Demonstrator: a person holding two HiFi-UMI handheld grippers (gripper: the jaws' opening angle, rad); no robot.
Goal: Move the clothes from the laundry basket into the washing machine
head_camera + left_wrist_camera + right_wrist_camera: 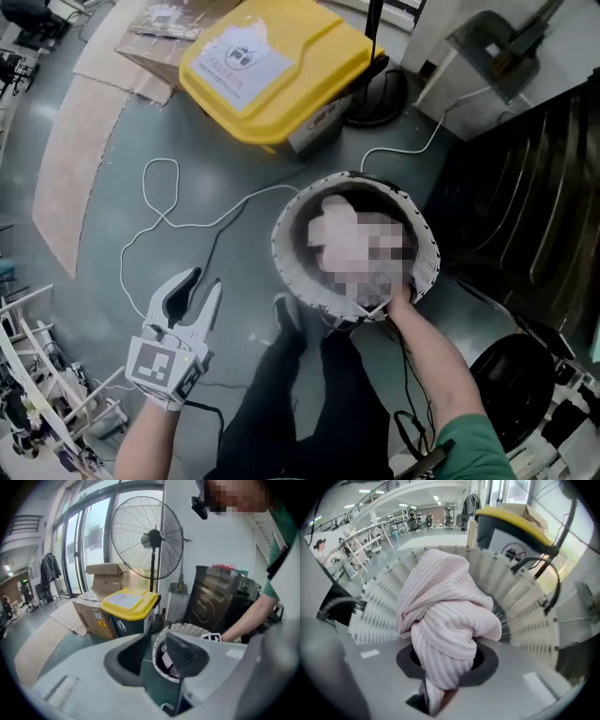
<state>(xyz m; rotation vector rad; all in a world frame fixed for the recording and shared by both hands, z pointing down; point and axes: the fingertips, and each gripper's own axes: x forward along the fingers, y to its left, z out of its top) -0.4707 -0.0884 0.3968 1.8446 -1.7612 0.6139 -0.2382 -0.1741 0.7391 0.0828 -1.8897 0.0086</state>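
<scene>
Grey floor (234, 159) fills the head view: the basket (279, 251) sits centre, the dark washer (530, 206) just right of it, the left gripper (204, 281) well off to its left. Left gripper view shows those jaws apart with nothing between them, the basket beyond. Right gripper view has the right gripper (445, 665) clamped on a bunched pink garment (443, 602) over the basket, so this hand looks the nearer to the washer.

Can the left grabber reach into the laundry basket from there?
Probably yes. The left gripper is open and empty beside the laundry basket, with nothing between them. The right gripper holds a pink striped cloth over the basket, so it might get crowded.
</scene>
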